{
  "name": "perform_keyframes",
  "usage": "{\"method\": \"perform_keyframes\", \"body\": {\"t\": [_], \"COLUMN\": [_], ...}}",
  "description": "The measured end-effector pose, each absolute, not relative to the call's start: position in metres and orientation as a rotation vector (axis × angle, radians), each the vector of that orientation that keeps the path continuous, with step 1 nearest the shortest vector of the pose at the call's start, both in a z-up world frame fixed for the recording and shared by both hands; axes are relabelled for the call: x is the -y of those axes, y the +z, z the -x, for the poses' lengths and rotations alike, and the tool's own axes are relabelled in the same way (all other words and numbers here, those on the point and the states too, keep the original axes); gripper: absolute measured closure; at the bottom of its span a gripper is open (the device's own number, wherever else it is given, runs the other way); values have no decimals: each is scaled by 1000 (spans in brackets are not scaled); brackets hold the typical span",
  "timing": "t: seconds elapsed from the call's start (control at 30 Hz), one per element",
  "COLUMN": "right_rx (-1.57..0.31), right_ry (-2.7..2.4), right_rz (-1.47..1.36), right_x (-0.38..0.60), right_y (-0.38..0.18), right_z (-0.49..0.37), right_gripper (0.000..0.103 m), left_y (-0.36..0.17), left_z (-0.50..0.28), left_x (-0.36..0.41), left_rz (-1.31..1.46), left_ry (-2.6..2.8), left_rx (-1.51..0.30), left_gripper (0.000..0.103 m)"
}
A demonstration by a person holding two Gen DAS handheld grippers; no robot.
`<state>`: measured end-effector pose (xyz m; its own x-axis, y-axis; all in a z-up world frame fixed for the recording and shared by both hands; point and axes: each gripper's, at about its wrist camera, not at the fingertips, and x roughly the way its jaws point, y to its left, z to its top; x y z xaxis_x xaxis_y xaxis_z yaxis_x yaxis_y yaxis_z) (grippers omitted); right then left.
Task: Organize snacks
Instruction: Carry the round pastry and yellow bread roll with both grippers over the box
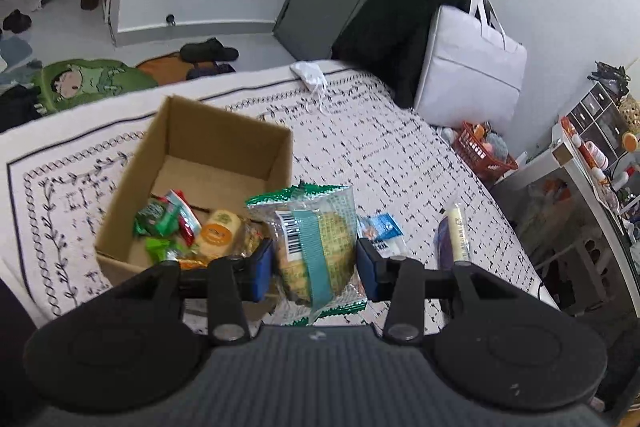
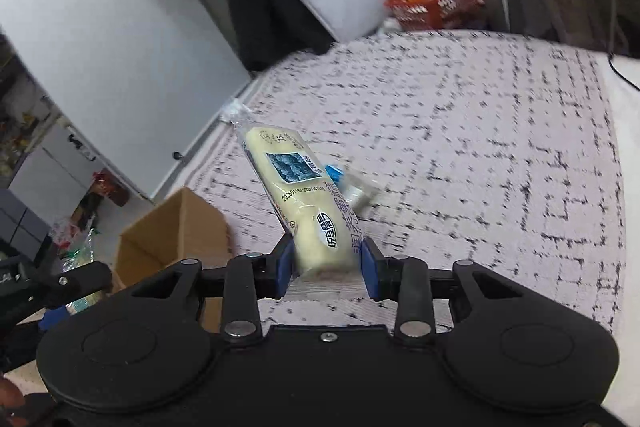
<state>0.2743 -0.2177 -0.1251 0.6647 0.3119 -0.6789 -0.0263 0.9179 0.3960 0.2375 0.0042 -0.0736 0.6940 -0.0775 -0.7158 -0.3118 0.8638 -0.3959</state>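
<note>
Left gripper is clamped on a clear plastic packet of round pale biscuits with a teal stripe and green serrated ends, blue pads pressing both sides; the packet is held above the patterned white bedspread, just beside the near right corner of the open brown cardboard box. The box sits at 10 o'clock from the gripper and contains small green and red wrapped sweets and a round yellow-orange packaged cake. A small blue-and-white sachet lies on the bedspread at 1 o'clock, close behind the right pad. Right gripper is clenched on the lower end of a long cream-coloured roll in clear wrapper with blue print, which tilts up toward 11 o'clock, lifted off the bedspread; the same roll shows at 3 o'clock in the left wrist view. The cardboard box appears at 9 o'clock in the right wrist view. A white tote bag and a red plastic basket stand beyond the bed edge.
</note>
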Motion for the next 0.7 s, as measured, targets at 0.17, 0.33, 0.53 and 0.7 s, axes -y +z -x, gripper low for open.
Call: {"method": "perform_keyframes", "body": {"t": [0.17,0.33,0.53,0.7], "right_rx": [-796,-779,-774,-781], "right_ry": [259,307,377,413], "right_rz": [-362,-338,-326,-329], "right_x": [207,192,169,151], "right_y": [-112,-103,-96,-97], "right_z": [-271,-268,-264,-267], "right_gripper": [68,68,68,68], "left_y": [-60,-52,-47,-49], "left_z": [-231,-228,-229,-233], "left_x": [-13,-27,-54,-78], "left_rz": [508,501,517,536], "left_ry": [149,157,190,226], "left_rx": [-773,-753,-734,-727], "left_gripper": [60,60,60,60]}}
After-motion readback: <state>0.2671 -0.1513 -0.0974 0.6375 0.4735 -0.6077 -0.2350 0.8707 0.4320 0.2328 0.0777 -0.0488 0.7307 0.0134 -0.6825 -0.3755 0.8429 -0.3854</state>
